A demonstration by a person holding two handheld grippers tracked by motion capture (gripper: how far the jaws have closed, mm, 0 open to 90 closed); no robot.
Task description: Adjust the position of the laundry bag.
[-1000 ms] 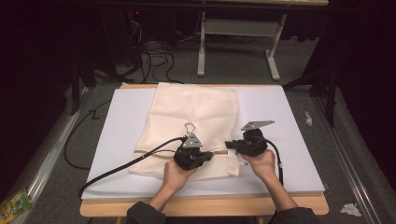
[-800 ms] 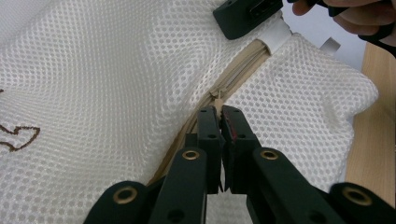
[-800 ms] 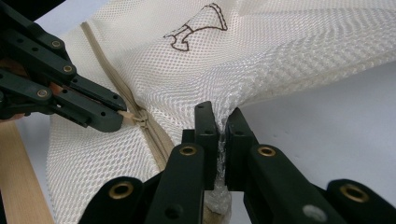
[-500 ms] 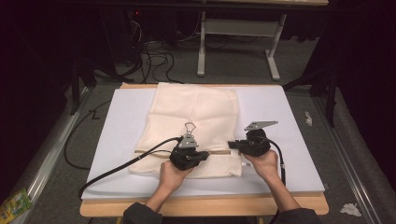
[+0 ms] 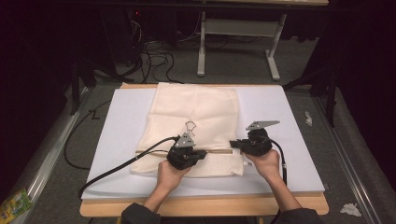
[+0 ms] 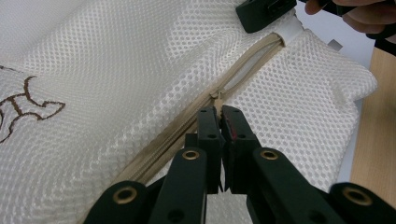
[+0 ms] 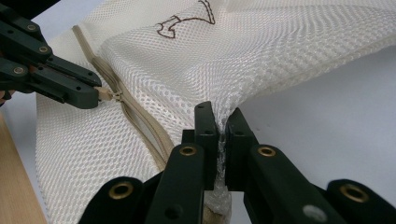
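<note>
Dark room, white table (image 5: 289, 140) with a wooden front edge. High view: cream mesh bag (image 5: 196, 116) spread at centre; left gripper (image 5: 201, 154) at 6 o'clock of the bag on the zip (image 5: 219, 151), right gripper (image 5: 235, 144) at 4 o'clock on the bag's edge. Left gripper view: jaws clamped on the zip pull (image 6: 217, 95), zip running toward 1 o'clock. Right gripper view: jaws pinched on a fold of mesh, other gripper at 9 o'clock holding the pull.
</note>
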